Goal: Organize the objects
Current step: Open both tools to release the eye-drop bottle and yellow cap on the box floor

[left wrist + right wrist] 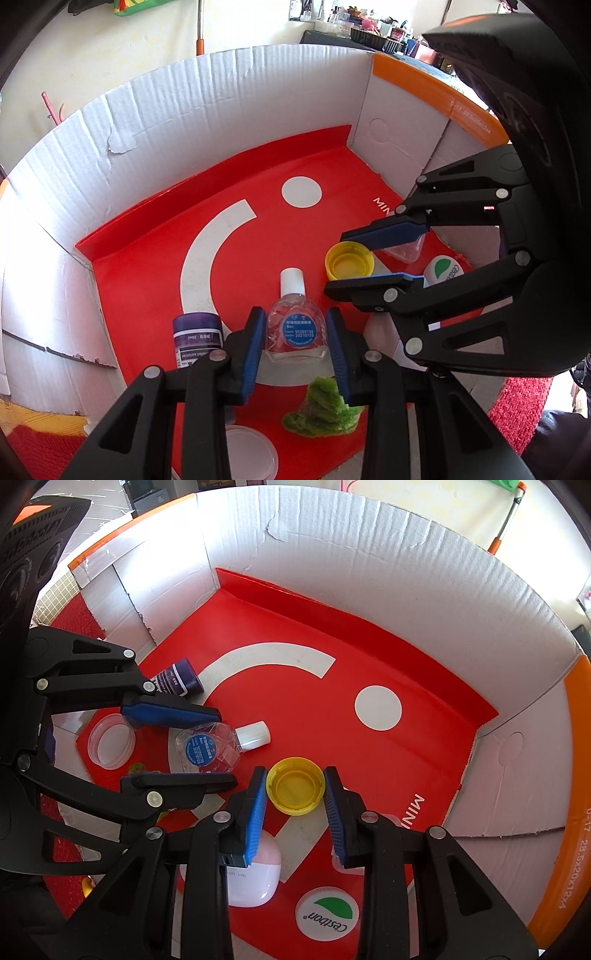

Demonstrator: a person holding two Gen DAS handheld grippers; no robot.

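My left gripper [295, 347] pinches the clear bottle [293, 328] between its blue pads, white cap pointing to 12 o'clock. My right gripper [295, 794] squeezes the yellow lid [294, 790]. Both sit on the red floor of the box [406, 572]. A purple bottle [197, 338] lies at 9 o'clock of the clear one, and green fluff [325, 410] at 6 o'clock.

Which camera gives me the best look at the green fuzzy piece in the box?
The left wrist view: the green fuzzy piece lies in the open on the red box floor, just below the left gripper, with only its right edge behind a finger. In the right wrist view only small green-yellow bits peek out behind the left gripper's finger.
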